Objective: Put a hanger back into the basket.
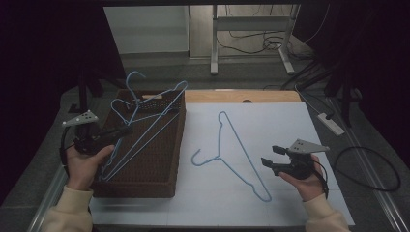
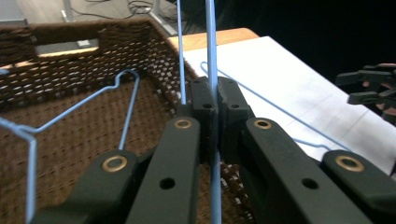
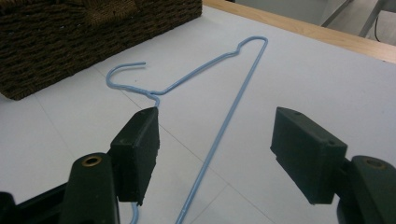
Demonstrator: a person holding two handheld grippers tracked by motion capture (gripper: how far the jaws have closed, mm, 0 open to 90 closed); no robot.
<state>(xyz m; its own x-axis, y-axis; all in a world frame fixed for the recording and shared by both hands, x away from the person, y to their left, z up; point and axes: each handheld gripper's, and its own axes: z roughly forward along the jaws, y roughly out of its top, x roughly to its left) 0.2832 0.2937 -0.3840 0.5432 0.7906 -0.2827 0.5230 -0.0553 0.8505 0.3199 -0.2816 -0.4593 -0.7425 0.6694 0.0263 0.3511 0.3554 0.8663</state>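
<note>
Pinching a blue wire hanger (image 2: 213, 56) tight: left gripper (image 1: 126, 129), over the wicker basket (image 1: 167, 159). Gaping wide, right gripper (image 1: 270, 155), second blue hanger (image 1: 237, 147) flat on white tabletop (image 1: 280, 125) at nine o'clock.

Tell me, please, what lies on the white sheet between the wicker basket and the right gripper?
One blue wire hanger lies flat between the wicker basket and the open right gripper, plain in the high view.
</note>
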